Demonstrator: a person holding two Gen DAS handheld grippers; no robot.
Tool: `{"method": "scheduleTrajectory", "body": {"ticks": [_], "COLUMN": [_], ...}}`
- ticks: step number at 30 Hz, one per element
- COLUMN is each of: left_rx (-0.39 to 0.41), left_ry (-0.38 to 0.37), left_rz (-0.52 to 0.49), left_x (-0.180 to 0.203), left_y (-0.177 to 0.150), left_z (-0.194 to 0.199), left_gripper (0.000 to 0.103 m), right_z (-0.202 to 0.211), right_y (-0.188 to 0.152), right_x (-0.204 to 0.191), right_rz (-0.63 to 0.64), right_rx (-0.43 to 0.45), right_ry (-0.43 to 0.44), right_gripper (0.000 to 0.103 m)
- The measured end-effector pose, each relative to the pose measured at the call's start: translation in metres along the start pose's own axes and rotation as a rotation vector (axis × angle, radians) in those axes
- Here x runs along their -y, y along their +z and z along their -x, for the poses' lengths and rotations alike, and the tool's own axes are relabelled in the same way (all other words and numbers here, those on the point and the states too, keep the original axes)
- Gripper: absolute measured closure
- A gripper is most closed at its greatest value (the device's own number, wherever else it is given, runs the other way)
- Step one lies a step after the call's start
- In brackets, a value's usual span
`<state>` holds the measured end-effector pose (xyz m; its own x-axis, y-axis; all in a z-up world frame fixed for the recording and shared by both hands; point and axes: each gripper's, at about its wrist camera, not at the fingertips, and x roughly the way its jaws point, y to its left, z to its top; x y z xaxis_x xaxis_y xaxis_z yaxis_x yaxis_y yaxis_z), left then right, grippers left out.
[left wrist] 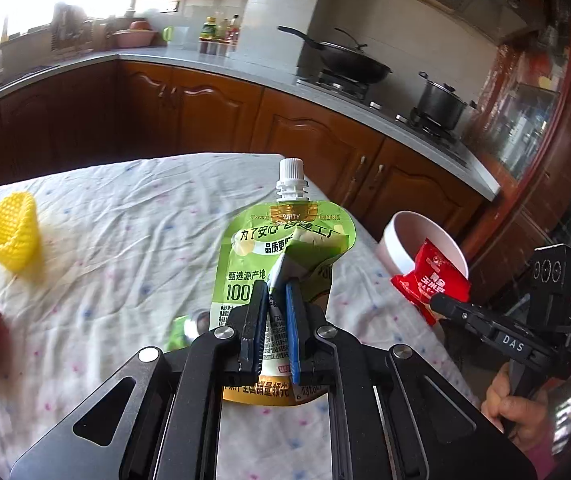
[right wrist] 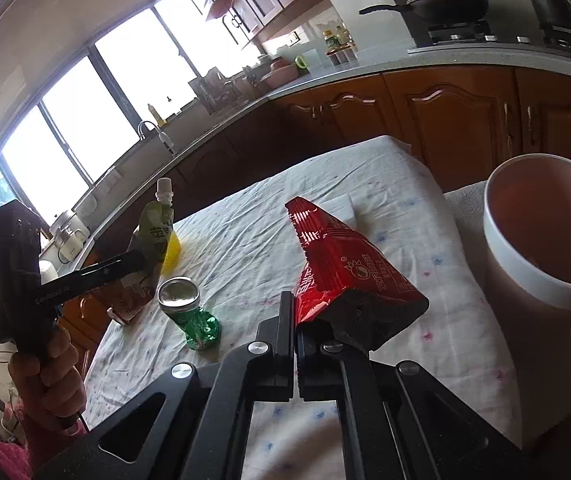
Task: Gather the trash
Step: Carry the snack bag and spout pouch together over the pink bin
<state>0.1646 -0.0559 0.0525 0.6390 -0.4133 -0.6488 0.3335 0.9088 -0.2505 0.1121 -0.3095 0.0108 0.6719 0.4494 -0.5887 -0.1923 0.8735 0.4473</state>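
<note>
Pouch, green, limp and light, is pinched low on its crumpled body by left gripper above the table; wrapper, red, slippery film, is clamped at its near edge by right gripper left of bin.

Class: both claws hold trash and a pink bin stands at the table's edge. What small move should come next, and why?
Probably carry the right claw over the pink bin's open mouth. It is shut on the red wrapper, which already hangs close beside the rim, nearer than the left claw's green pouch.
</note>
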Motion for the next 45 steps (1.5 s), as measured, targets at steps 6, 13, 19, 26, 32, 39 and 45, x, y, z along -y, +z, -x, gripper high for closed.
{"method": "scheduleTrajectory", "body": {"ticks": [6,13,19,26,32,39,45], "left_rx": [-0.024,-0.054,-0.077,-0.103,-0.123,-0.135,-0.181], "left_ry": [-0.038,-0.076,-0.120,-0.159,-0.189,-0.211,-0.217], "left_rz": [-0.037,-0.066,-0.101,-0.145,-0.175,-0.212,-0.243], "left_x": [0.031,0.061,0.089,0.122,0.148,0.179,0.205], "left_y": [0.006,0.008,0.013,0.021,0.032,0.043,0.047], "left_z": [-0.020,-0.041,-0.061,-0.082,-0.100,-0.118,-0.148], "left_gripper": [0.095,0.095,0.095,0.095,0.095,0.095,0.095], "right_z": [0.022,0.037,0.052,0.067,0.075,0.077,0.070], "right_y": [0.007,0.010,0.014,0.020,0.025,0.031,0.039], "right_x": [0.025,0.050,0.074,0.105,0.130,0.148,0.168], "right_rz": [-0.046,-0.083,-0.117,-0.155,-0.194,-0.216,-0.246], "right_rx": [0.045,0.075,0.099,0.121,0.130,0.131,0.113], "right_ry": [-0.044,-0.083,-0.125,-0.182,-0.206,-0.220,-0.225], "right_gripper": [0.103,0.103,0.103,0.103,0.102,0.102,0.102]}}
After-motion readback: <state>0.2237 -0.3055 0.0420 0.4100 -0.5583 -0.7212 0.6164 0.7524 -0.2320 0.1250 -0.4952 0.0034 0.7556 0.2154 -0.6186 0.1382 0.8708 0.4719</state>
